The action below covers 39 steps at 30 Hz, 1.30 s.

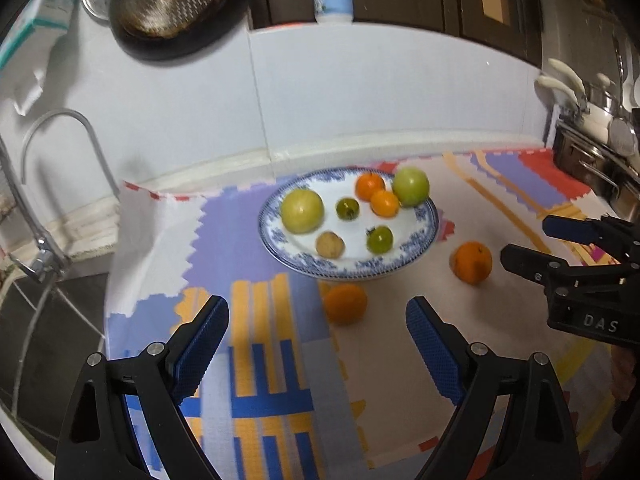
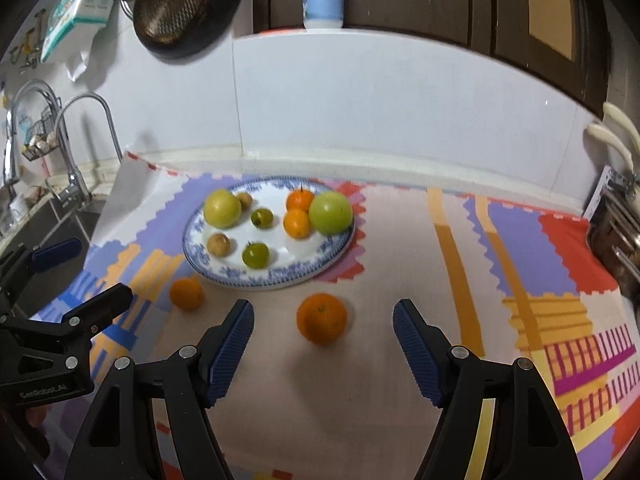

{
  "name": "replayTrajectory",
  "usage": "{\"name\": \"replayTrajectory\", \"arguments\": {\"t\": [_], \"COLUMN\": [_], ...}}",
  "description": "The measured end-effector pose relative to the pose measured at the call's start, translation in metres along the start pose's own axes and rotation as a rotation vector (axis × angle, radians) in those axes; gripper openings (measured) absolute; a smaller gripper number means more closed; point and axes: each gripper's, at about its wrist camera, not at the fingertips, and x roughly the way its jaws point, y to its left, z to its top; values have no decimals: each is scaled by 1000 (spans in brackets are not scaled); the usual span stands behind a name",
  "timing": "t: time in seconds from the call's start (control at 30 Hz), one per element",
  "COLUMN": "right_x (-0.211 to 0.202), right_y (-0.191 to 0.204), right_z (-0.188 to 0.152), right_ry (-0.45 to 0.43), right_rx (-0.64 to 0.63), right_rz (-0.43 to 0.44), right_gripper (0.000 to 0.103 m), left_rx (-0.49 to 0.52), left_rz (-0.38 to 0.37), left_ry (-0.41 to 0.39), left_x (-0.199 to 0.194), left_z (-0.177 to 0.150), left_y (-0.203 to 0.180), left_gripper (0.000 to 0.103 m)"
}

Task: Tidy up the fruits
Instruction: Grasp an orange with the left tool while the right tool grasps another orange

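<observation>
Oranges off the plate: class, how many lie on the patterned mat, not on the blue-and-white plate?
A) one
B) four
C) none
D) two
D: one orange lies between the right gripper fingers, a smaller orange beside the plate.

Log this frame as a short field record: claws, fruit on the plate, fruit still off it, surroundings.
left claw: open, empty, above the patterned mat
right claw: open, empty, lined up with the larger loose orange
plate: blue-and-white, holds two big green-yellow fruits, two small oranges, two small green fruits, two small brownish ones
off the plate: larger loose orange, smaller loose orange, both on the mat
surroundings: faucet and sink at left
</observation>
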Motion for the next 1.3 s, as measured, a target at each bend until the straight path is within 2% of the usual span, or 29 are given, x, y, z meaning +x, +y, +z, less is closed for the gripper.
{"name": "replayTrajectory", "arguments": {"t": [0.23, 0.33, 0.53, 0.7, 0.8, 0.87, 1.3], "right_x": [34, 46, 65, 72, 75, 76, 71], "right_y": [-8, -9, -10, -10, -9, -8, -6], "right_z": [-7, -7, -8, -8, -7, -6, -5], "right_ry": [91, 118, 159, 168, 170, 171, 153], "right_rx": [32, 26, 39, 37, 35, 30, 29], "right_rz": [19, 22, 47, 56, 69, 78, 88], "right_gripper": [72, 66, 59, 53, 50, 45, 42], "left_rx": [-2, 0, -9, -11, -19, -21, -16], "left_rz": [-26, -45, -67, -86, -107, -122, -105], "left_ry": [81, 106, 143, 157, 174, 181, 102], "left_x": [36, 50, 72, 82, 87, 89, 77], "left_z": [-4, -4, -5, -5, -6, -6, -4], "left_y": [-2, -3, -4, -7, -7, -8, -9], "left_gripper": [87, 82, 66, 48, 42, 36, 35]}}
